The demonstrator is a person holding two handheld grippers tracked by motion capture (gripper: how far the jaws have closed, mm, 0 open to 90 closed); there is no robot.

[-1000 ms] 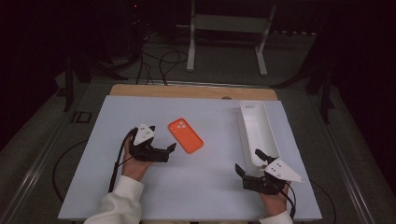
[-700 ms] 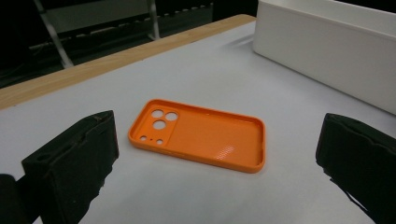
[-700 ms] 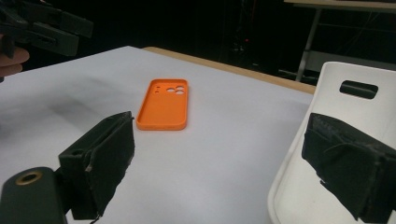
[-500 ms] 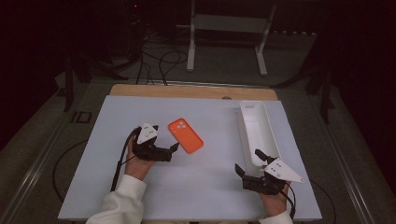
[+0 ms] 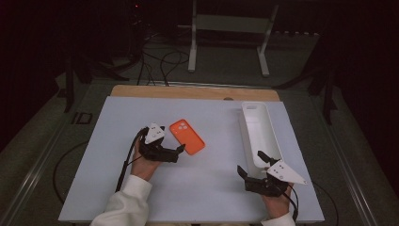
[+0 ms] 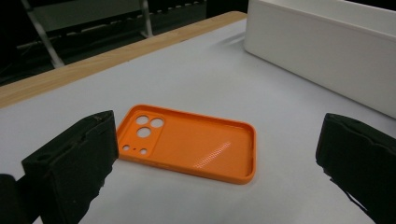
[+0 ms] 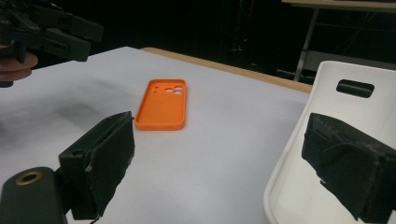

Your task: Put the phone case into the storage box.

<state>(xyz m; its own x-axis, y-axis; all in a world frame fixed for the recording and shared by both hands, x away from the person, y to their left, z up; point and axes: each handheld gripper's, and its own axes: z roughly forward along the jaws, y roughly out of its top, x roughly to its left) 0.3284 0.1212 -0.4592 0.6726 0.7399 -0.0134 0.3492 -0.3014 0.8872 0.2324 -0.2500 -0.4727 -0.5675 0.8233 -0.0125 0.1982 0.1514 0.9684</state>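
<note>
White tray point(image 6: 327, 51) cut off at the frame's right edge

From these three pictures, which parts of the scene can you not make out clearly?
- Underside of the orange phone case: it lies open side up on the table in every view.
- Far end of the white tray: cut off by the top and right edges in the left gripper view.
- Near end of the tray: in the high view, the right claw covers it.
- Room behind the table: too dark in all views.

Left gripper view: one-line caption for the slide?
Open left gripper facing an orange phone case lying hollow side up on the table, white tray behind.
</note>
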